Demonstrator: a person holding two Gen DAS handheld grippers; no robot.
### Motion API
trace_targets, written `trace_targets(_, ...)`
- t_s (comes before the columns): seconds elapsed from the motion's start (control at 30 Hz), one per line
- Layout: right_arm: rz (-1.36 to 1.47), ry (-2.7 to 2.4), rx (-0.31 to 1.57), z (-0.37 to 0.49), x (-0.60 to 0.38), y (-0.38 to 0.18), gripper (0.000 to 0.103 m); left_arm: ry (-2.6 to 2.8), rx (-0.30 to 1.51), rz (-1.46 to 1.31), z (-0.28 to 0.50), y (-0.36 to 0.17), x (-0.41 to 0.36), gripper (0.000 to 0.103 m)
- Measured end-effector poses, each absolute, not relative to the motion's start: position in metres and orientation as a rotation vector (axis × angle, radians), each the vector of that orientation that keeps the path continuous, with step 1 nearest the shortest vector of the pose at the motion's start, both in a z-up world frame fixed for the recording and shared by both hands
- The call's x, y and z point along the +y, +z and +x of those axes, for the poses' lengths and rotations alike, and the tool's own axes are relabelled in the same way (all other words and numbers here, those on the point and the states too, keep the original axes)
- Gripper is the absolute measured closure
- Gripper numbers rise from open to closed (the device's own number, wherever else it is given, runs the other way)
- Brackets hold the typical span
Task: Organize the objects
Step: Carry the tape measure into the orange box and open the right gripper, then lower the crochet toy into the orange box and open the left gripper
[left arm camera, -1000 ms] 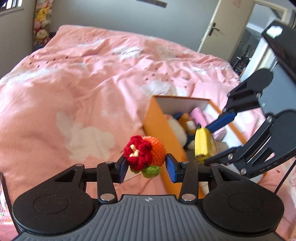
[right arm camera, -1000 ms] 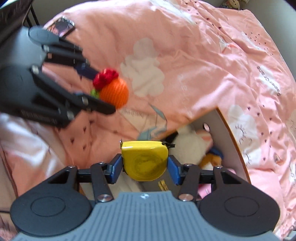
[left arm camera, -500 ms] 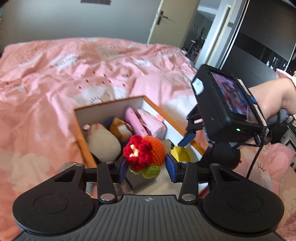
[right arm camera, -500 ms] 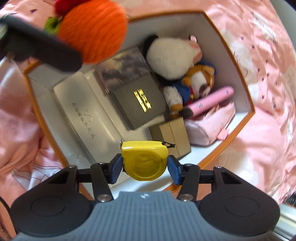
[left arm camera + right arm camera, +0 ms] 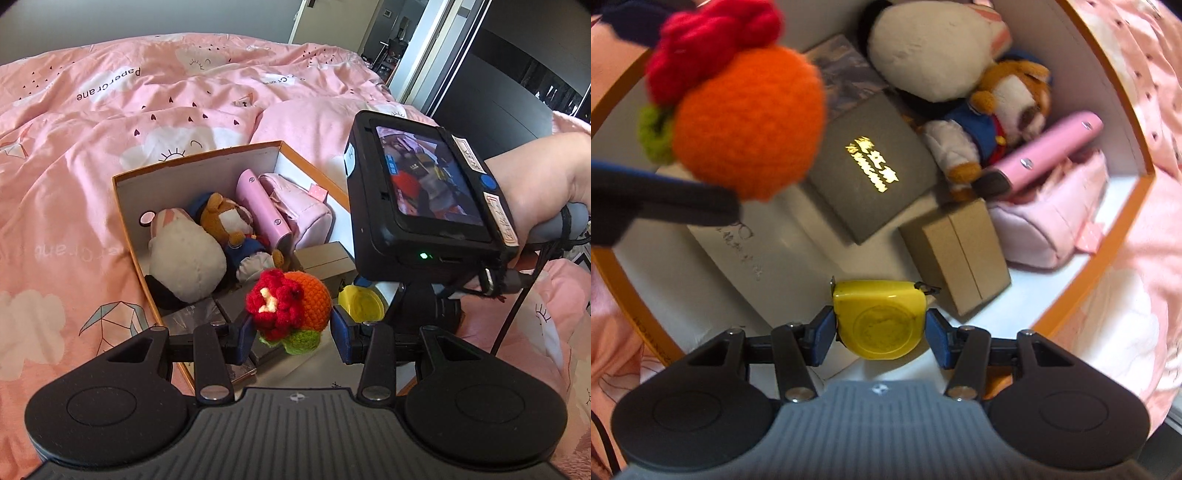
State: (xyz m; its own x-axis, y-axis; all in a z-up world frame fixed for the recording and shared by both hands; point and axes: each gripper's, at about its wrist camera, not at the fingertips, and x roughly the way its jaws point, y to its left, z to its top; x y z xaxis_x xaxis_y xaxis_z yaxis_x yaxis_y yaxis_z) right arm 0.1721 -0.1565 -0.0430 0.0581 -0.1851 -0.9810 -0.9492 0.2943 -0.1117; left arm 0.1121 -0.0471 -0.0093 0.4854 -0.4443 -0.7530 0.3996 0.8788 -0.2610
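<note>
The round orange crocheted ball with a red flower and green leaf (image 5: pixel 290 308) is sitting clamped in the left claw (image 5: pixel 293 332), hanging over the near end of the orange-rimmed white cardboard box (image 5: pixel 127 210). The yellow rounded plastic tape measure (image 5: pixel 881 317) is being gripped by the right claw (image 5: pixel 881 332), low inside the same box. Lying beneath are a grey gift box with gold lettering (image 5: pixel 871 166), a brown carton (image 5: pixel 960 251), a white plush toy (image 5: pixel 183 258), a brown plush bear (image 5: pixel 1001 99) and a pink pouch (image 5: pixel 1052 221). The box is resting on a pink bed quilt (image 5: pixel 74 147).
</note>
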Motion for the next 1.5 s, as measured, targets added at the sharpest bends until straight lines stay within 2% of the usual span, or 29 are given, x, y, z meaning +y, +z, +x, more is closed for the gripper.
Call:
trace_targets(0.1, -1.193, 0.839, 1.402, 0.168, -0.153, -0.052, 0.048, -0.502, 0.937, -0.039, 0.115, -0.012, -0.048, 0.054)
trace_targets(0.37, -1.128, 0.813, 1.488, 0.181, -0.157, -0.055, 0.048, -0.491, 0.948, -0.037, 0.116, -0.015, -0.047, 0.054)
trace_targets(0.63, -1.248, 0.784, 1.389, 0.167, -0.158, -0.055, 0.048, -0.482, 0.954, -0.045, 0.117, -0.016, -0.045, 0.054)
trace_targets(0.8, -1.265, 0.798, 1.392, 0.16, -0.162, -0.058, 0.049, -0.483, 0.96, -0.043, 0.115, -0.016, -0.045, 0.054)
trace_targets(1.0, -1.204, 0.784, 1.353, 0.156, -0.171, -0.039, 0.045, -0.485, 0.968, -0.051, 0.116, -0.017, -0.046, 0.054)
trace_targets(1.33, -0.917, 0.686, 1.125, 0.138, -0.212, 0.016, 0.042, -0.523, 0.99, -0.094, 0.118, -0.016, -0.053, 0.054)
trace_targets(1.4, -0.843, 0.657, 1.085, 0.14, -0.21, 0.025, 0.036, -0.53, 0.995, -0.097, 0.118, -0.017, -0.056, 0.054)
trace_targets(1.5, -0.73, 0.596, 1.028, 0.134, -0.21, 0.04, 0.033, -0.537, 1.003, -0.092, 0.118, -0.017, -0.062, 0.054)
